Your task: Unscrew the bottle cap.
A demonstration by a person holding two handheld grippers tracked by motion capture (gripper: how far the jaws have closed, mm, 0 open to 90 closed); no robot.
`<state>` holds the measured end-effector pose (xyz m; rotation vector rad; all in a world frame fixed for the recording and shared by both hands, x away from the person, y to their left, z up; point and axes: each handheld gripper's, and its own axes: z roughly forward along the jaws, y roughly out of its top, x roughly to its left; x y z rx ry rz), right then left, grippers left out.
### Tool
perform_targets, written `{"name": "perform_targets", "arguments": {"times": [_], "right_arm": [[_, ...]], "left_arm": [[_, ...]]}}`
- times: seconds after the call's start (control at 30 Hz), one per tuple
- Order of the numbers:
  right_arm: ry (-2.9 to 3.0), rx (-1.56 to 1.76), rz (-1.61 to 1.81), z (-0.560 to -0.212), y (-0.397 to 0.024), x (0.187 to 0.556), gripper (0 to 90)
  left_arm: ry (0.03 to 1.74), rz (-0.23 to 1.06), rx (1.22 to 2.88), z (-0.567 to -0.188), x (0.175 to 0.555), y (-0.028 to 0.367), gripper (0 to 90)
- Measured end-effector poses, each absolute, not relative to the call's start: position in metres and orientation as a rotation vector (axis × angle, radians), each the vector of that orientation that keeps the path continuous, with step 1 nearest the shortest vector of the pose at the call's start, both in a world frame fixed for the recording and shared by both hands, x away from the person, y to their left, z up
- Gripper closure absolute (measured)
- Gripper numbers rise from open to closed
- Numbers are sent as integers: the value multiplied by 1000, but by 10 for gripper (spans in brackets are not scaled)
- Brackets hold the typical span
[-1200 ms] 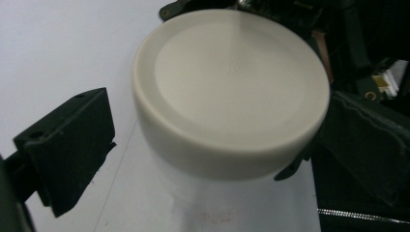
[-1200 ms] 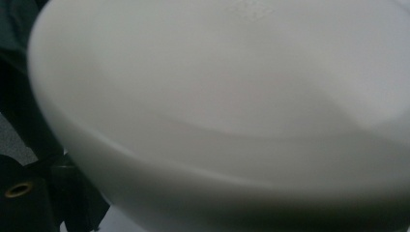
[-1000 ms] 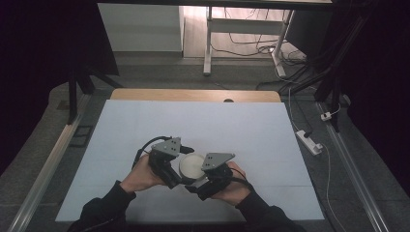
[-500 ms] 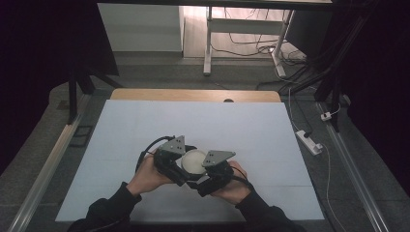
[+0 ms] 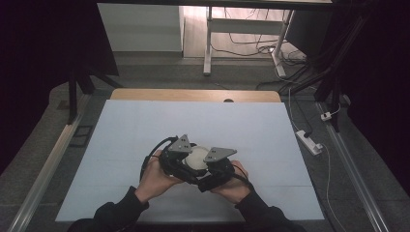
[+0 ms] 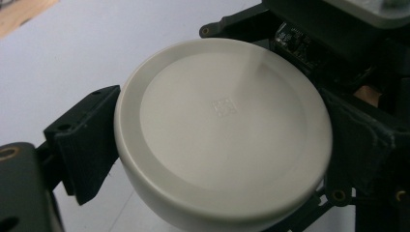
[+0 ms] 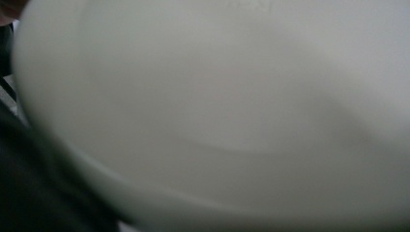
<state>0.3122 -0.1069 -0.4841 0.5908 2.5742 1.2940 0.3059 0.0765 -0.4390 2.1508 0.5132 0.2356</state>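
A white bowl is held above the table's near middle, between the two hand-held grippers. In the left gripper view its underside faces the camera, with a small square mark at its centre. My left gripper has one black jaw on each side of the bowl and is shut on it; in the high view the left gripper is just left of the bowl. My right gripper presses in from the right. In the right gripper view the bowl's blurred inside hides its jaws.
A pale mat covers the table, with a wooden strip along the far edge. A white power strip lies on the floor at the right. Metal rails run along both sides of the table.
Both hands have shifted slightly away from the person with the bowl between them, and the left gripper has closed in toward the right one.
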Motion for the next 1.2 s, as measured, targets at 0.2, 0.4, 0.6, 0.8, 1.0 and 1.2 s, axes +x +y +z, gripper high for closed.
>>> {"name": "perform_targets", "arguments": {"times": [0.2,0.4,0.6,0.8,1.0,1.2], "right_arm": [[2591,545,1315,-483,-107,310,67],[2616,467,1365,-481,-106,306,67],[2651,358,1439,-480,-104,301,67],[2674,286,1446,-479,-101,296,67],[2661,331,1429,-479,-102,298,67],[2628,441,1395,-480,-103,304,67]], "left_arm": [[432,239,2188,-434,308,81,4],[234,81,2213,-429,312,97,9],[147,25,2196,-428,312,102,30],[64,-2,2187,-430,310,105,76],[142,36,2178,-432,311,102,78],[298,85,2167,-433,311,95,79]]}}
